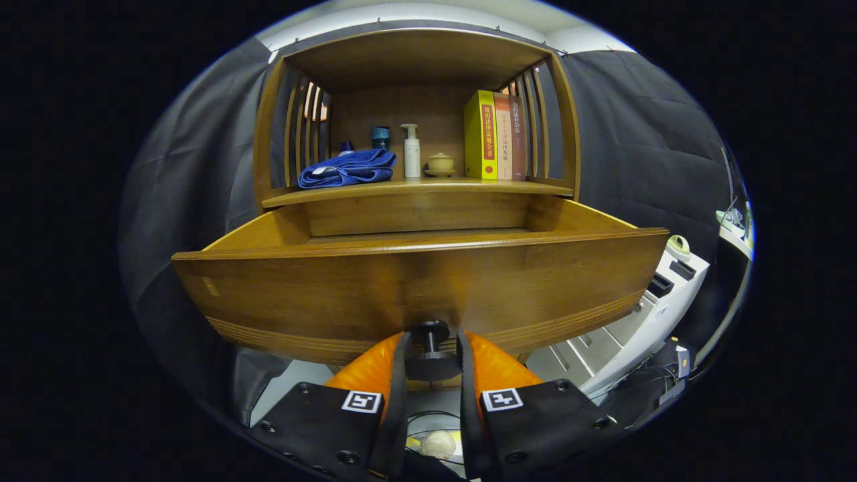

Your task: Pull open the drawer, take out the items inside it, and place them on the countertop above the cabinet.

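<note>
The drawer stands pulled out below the countertop; rigid wood, likely heavy. Its knob, the sole purchase point, sits pinched between the gripper fingers. Towel and books occupy the countertop.

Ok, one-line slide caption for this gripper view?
Claw shut on the knob of the pulled-open wooden drawer, below the countertop.
</note>
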The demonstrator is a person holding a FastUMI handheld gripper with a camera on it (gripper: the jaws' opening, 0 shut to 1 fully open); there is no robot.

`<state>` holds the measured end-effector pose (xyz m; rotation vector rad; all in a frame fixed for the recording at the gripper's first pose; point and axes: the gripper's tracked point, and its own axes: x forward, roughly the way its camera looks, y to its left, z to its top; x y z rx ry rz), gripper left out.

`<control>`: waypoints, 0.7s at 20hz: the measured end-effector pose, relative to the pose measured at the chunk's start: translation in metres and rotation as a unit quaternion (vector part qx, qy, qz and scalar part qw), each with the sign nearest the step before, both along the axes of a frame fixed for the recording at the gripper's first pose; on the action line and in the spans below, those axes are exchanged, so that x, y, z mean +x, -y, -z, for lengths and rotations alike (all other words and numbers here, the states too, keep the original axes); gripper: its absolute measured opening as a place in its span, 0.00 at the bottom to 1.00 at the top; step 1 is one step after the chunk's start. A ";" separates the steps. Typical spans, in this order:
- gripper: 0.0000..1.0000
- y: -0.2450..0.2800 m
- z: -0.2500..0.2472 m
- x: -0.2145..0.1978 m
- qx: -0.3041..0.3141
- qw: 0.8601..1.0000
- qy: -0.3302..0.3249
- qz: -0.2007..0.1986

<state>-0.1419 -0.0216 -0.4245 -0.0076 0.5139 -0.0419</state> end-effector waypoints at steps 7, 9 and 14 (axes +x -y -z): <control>0.45 0.002 0.000 -0.004 0.000 1.000 -0.001 0.007; 0.52 0.005 -0.012 0.000 -0.014 1.000 0.008 0.009; 0.70 -0.003 -0.063 0.008 -0.054 0.997 0.043 -0.021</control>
